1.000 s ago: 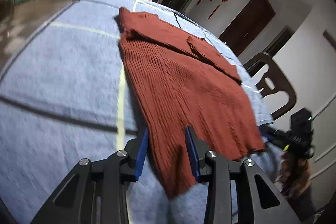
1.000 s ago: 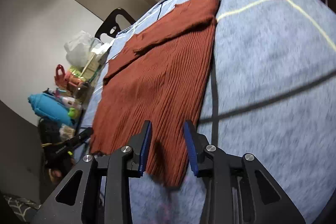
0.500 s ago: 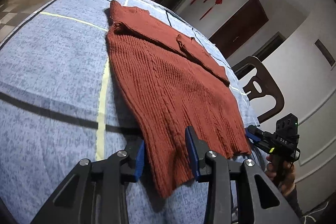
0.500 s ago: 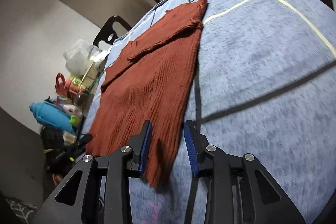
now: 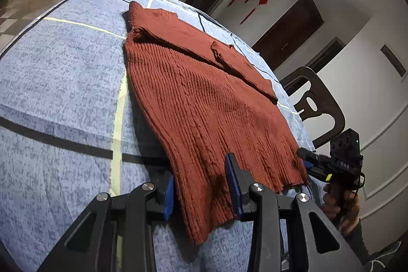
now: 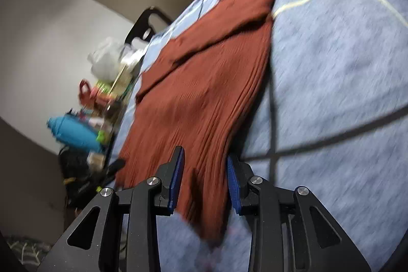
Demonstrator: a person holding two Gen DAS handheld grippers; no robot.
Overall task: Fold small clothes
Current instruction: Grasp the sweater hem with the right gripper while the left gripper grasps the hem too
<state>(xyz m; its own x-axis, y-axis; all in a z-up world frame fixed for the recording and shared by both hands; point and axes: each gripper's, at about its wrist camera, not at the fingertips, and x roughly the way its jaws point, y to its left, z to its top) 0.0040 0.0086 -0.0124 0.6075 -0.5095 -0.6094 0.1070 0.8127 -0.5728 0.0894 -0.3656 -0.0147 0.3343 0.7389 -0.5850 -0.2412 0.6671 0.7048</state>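
Note:
A rust-red ribbed knit sweater [image 5: 204, 98] lies flat on a blue checked cloth [image 5: 58, 73], sleeves folded across its far part. My left gripper [image 5: 201, 185] is open, its blue pads either side of the sweater's near hem corner, which lies between the jaws. My right gripper [image 6: 205, 182] is open too, astride the opposite hem corner of the sweater [image 6: 204, 83]; this view is blurred. The right gripper also shows in the left wrist view [image 5: 306, 162], at the hem's far corner.
Dark wooden chairs [image 5: 318, 103] stand along the table's far side. A white bag and clutter [image 6: 107, 63] sit beyond the table edge on the right wrist view's left. The blue cloth [image 6: 344, 68] stretches wide beside the sweater.
Both grippers have moved forward over the hem corners, which now lie deeper between the open jaws. The sweater itself has stayed in place.

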